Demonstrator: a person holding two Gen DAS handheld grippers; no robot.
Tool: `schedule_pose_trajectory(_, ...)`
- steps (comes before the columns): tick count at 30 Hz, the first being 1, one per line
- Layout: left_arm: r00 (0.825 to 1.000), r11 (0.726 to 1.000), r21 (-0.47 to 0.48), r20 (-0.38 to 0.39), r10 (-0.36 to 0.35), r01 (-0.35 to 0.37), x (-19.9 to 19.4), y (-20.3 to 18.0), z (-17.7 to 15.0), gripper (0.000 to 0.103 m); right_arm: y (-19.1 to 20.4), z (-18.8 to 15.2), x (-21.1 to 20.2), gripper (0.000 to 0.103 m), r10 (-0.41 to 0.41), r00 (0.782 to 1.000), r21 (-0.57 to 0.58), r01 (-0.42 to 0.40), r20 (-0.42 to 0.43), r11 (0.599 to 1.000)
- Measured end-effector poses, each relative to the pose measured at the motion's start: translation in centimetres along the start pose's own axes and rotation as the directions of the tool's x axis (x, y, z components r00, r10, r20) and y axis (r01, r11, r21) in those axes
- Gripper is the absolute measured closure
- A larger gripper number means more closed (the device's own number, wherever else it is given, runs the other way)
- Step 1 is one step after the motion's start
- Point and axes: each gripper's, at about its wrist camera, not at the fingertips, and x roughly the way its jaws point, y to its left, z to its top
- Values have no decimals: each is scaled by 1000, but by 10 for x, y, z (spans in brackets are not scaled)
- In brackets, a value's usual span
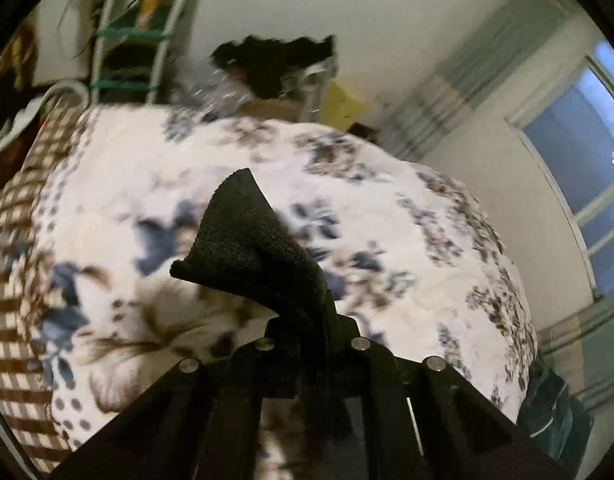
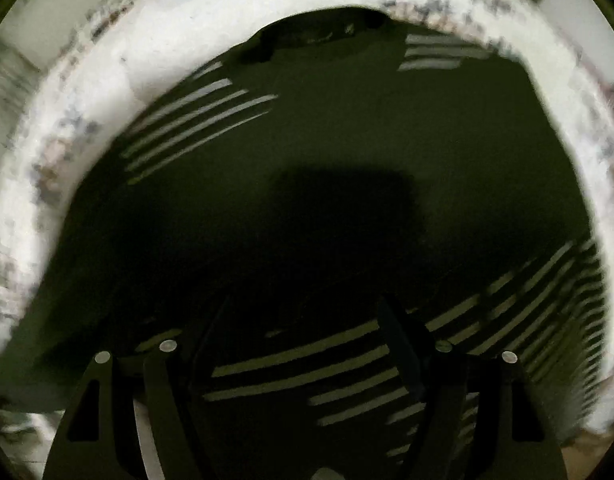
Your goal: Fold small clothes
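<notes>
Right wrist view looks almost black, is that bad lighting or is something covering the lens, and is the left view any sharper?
Right wrist view: a dark garment with pale stripes fills the frame close to the lens, underlit and motion-smeared; only a bright blurred rim of the floral bedspread shows. Left wrist view: brighter; the black knit cloth in the left gripper is sharp, the bedspread behind is streaked.

No readable text, labels, brands or numbers anywhere.

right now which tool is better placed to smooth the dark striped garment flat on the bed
Right. The right tool hangs open just above the dark striped garment, which fills its view. The left tool is shut on a black cloth raised over the floral bedspread.
</notes>
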Motion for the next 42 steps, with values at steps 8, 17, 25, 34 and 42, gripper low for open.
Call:
schedule_pose_trajectory(8, 995, 962, 261, 35, -94, 82, -49, -123, -20, 98, -45, 44, -7, 3, 5, 1000, -2, -5, 24, 1000)
schedule_pose_trajectory(17, 951, 786, 536, -183, -249, 309, -89, -292, -186, 98, -196, 67, -7, 3, 144, 989, 199, -134, -34, 971)
schedule_pose_trajectory(25, 840, 652, 584, -519, -157, 483, -69, -372, -438, 98, -349, 80, -5, 3, 124, 990, 313, -99, -61, 945)
schedule_pose_trajectory(34, 826, 457, 760, -556, 89, 462, -82, -386, -613, 92, -454, 99, 9, 3, 195, 972, 319, -146, -127, 937)
schedule_pose_trajectory(42, 880, 279, 874, -449, 154, 397, -119, -335, -616, 1, -473, 131, 8, 65, 447, 879, 301, -388, -163, 871)
